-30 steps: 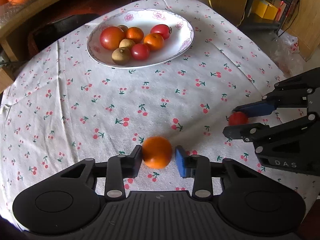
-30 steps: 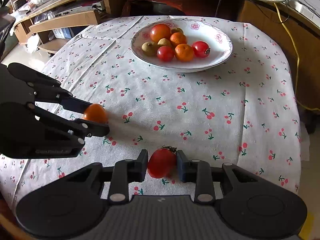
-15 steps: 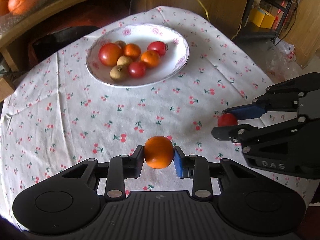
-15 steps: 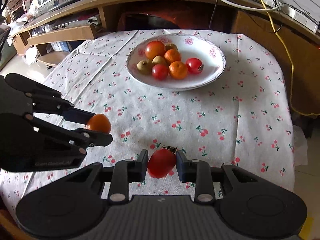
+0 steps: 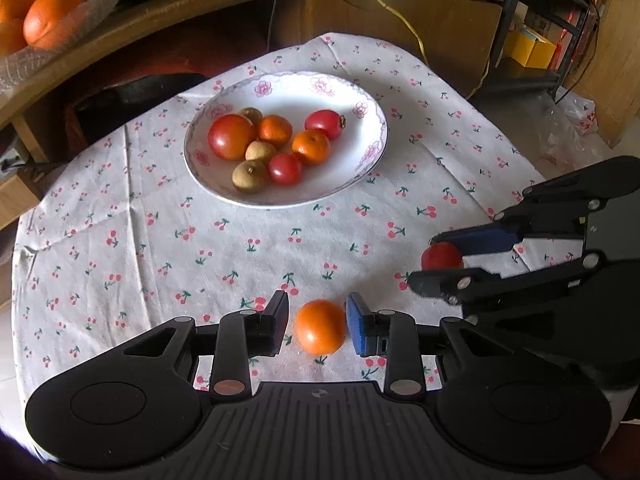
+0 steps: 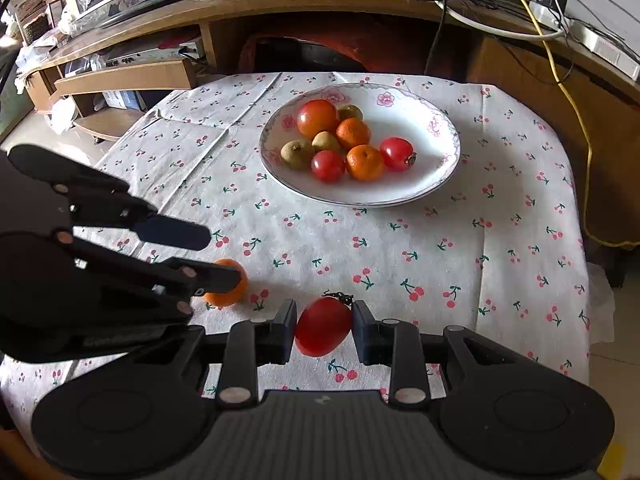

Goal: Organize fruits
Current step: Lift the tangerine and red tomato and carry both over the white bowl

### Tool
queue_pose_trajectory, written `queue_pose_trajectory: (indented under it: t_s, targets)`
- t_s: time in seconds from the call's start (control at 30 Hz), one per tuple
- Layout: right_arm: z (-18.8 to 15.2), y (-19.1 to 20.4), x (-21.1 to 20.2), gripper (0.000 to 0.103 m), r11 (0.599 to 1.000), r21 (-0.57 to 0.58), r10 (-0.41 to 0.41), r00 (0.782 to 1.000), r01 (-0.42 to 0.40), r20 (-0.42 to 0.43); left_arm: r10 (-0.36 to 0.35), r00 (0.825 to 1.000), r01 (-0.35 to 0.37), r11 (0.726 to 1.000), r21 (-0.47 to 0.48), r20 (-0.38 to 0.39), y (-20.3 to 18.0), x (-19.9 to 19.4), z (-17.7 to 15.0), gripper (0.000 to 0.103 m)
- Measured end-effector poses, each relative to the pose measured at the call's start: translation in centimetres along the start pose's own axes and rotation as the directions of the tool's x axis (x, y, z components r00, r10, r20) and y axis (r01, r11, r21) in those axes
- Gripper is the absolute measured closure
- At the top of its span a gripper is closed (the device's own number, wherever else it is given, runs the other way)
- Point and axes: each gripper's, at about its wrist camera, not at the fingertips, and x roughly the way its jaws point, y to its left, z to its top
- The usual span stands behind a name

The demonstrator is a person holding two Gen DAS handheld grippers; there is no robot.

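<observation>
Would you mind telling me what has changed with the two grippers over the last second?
The left gripper has opened, and its orange now sits free on the tablecloth. The right gripper still clamps its tomato. The plate of fruit is unchanged.

Two black handheld grippers reach forward side by side, both low over the counter [image 5: 120,240] covered by a white cloth printed with red cherries. The left gripper [image 5: 317,326] has its jaws parted, with a narrow gap on each side of the round orange fruit [image 5: 320,332] that sits between them on the cloth. The right gripper [image 6: 324,330] is level, its jaws closed against both sides of the red oval tomato [image 6: 322,332]. Each gripper's blue-padded fingers [image 5: 476,240] show in the other's view.
</observation>
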Motion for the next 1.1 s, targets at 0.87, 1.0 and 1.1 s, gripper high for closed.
queue_pose_trajectory:
  t_s: [0.87, 1.0, 1.1]
  targets:
    - [-0.4, -1.2, 0.2, 0.074, 0.999, 0.035, -0.015, 1.0, 0.015, -0.017, -0.035, 0.996, 0.037, 0.999, 0.03, -0.078, -0.9, 2.1, -1.5, 0.062]
    - [-0.2, -1.2, 0.4, 0.074, 0.999, 0.038, -0.018, 1.0, 0.018, -0.013, -0.031, 0.997, 0.032, 0.999, 0.015, -0.064, -0.5, 1.7, -1.0, 0.062]
    - [0.2, -1.2, 0.4, 0.074, 0.999, 0.04, -0.02, 1.0, 0.02, -0.004, -0.028, 0.998, 0.028, 1.0, 0.005, -0.05, -0.3, 1.5, -0.7, 0.062]
